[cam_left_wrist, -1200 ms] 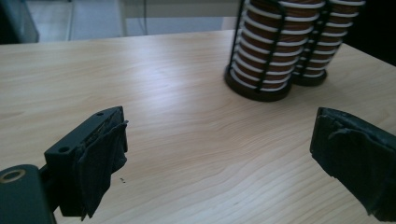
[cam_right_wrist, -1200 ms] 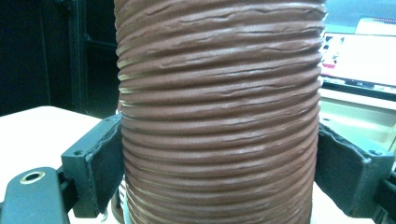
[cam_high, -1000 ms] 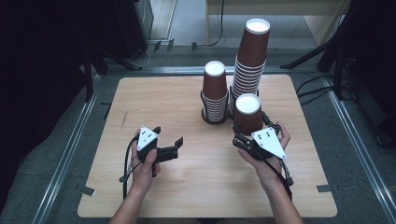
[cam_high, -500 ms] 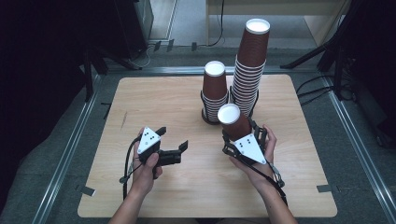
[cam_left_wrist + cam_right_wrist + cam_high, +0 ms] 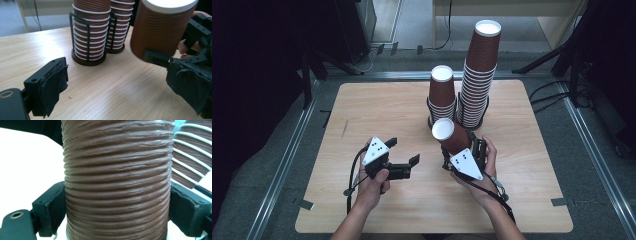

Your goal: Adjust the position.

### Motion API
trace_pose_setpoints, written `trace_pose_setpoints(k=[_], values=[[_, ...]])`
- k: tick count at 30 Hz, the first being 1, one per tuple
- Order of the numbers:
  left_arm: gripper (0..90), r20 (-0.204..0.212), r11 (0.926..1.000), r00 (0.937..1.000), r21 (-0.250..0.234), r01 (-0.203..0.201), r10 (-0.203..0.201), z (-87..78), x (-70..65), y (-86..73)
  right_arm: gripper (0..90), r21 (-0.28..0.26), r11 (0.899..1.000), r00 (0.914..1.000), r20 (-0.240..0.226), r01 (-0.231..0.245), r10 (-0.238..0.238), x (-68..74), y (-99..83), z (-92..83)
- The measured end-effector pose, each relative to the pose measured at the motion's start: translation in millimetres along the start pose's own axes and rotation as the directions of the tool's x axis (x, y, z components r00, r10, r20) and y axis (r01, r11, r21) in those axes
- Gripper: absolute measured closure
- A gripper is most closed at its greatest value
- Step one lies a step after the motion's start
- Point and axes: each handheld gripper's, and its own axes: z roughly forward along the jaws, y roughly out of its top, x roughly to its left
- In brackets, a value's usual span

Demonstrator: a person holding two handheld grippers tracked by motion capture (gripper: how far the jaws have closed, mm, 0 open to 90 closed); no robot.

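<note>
Holding a single brown cup (image 5: 451, 135) clamped in the right gripper (image 5: 460, 150), tilted towards the left, above the middle of the table (image 5: 532, 150).

The cup is gripped on both ribbed sides by the jaws, just in front of the short cup stack (image 5: 442, 100) and the tall cup stack (image 5: 479, 75) near the far edge. The left gripper (image 5: 403, 157) is held low over the table nearer the near edge, jaws spread and empty, aimed at the cup.
</note>
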Motion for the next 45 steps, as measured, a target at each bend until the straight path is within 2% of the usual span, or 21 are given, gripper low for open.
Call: trace_pose_setpoints(k=[4, 9, 11, 13, 14, 18, 28, 29, 30, 32, 34, 35, 41, 45], values=[[3.7, 0.025, 0.9999, 0.9996, -0.002, 0.011, -0.011, 0.2, -0.6, 1.3, 11.4, 0.002, 0.999, 0.9995, -0.007, 0.032, -0.032, 3.2, -1.2, 1.6], [3.7, 0.043, 1.0000, 0.9991, -0.006, 0.004, -0.004, -0.3, -3.5, 3.1, 11.4, -0.003, 0.998, 0.9974, -0.028, 0.066, -0.066, 9.9, -1.2, 1.3], [3.6, 0.052, 1.0000, 0.9986, -0.002, -0.006, 0.006, 0.8, -6.5, 3.0, 11.3, -0.013, 0.993, 0.9925, -0.045, 0.113, -0.114, 16.2, 0.1, 0.1], [3.7, 0.055, 1.0000, 0.9985, 0.002, -0.007, 0.007, 1.3, -7.5, 2.7, 11.3, -0.017, 0.993, 0.9920, -0.045, 0.117, -0.118, 17.5, 0.6, -0.2], [3.7, 0.064, 1.0000, 0.9979, 0.003, -0.006, 0.006, 2.2, -8.9, 2.5, 11.3, -0.028, 0.990, 0.9892, -0.053, 0.135, -0.136, 20.4, 2.3, -0.6], [3.7, 0.087, 1.0000, 0.9962, 0.003, -0.001, 0.001, 2.3, -9.7, 3.2, 11.3, -0.041, 0.988, 0.9859, -0.068, 0.151, -0.153, 24.0, 3.0, -0.5], [3.7, 0.103, 0.9999, 0.9947, 0.006, -0.011, 0.010, 2.1, -12.3, 5.1, 11.3, -0.060, 0.980, 0.9756, -0.101, 0.190, -0.195, 35.0, 3.2, -1.4], [3.8, 0.101, 0.9999, 0.9949, 0.010, -0.010, 0.009, 2.5, -12.8, 5.1, 11.3, -0.071, 0.976, 0.9708, -0.114, 0.204, -0.211, 38.0, 3.9, -1.8], [3.7, 0.101, 0.9999, 0.9949, 0.010, -0.010, 0.009, 2.5, -12.8, 5.1, 11.3, -0.071, 0.976, 0.9708, -0.114, 0.204, -0.211, 38.0, 3.9, -1.8], [4.7, 0.100, 0.9999, 0.9950, 0.014, -0.011, 0.009, 2.7, -12.9, 5.1, 11.2, -0.087, 0.971, 0.9635, -0.130, 0.224, -0.234, 42.0, 4.5, -2.2], [4.9, 0.100, 0.9998, 0.9949, 0.020, -0.009, 0.007, 3.1, -13.0, 5.3, 11.3, -0.089, 0.970, 0.9626, -0.132, 0.226, -0.237, 43.0, 4.5, -2.4], [5.4, 0.101, 0.9997, 0.9948, 0.021, -0.011, 0.009, 3.3, -13.6, 5.3, 11.2, -0.097, 0.966, 0.9579, -0.139, 0.239, -0.251, 45.5, 5.1, -2.8], [8.4, 0.108, 0.9994, 0.9942, 0.035, -0.008, 0.004, 4.9, -15.9, 5.1, 11.2, -0.108, 0.959, 0.9504, -0.141, 0.264, -0.277, 49.5, 6.6, -4.0], [12.1, 0.105, 0.9992, 0.9945, 0.038, -0.007, 0.003, 5.7, -17.1, 5.0, 11.2, -0.117, 0.949, 0.9405, -0.141, 0.294, -0.309, 51.8, 7.4, -4.3]])
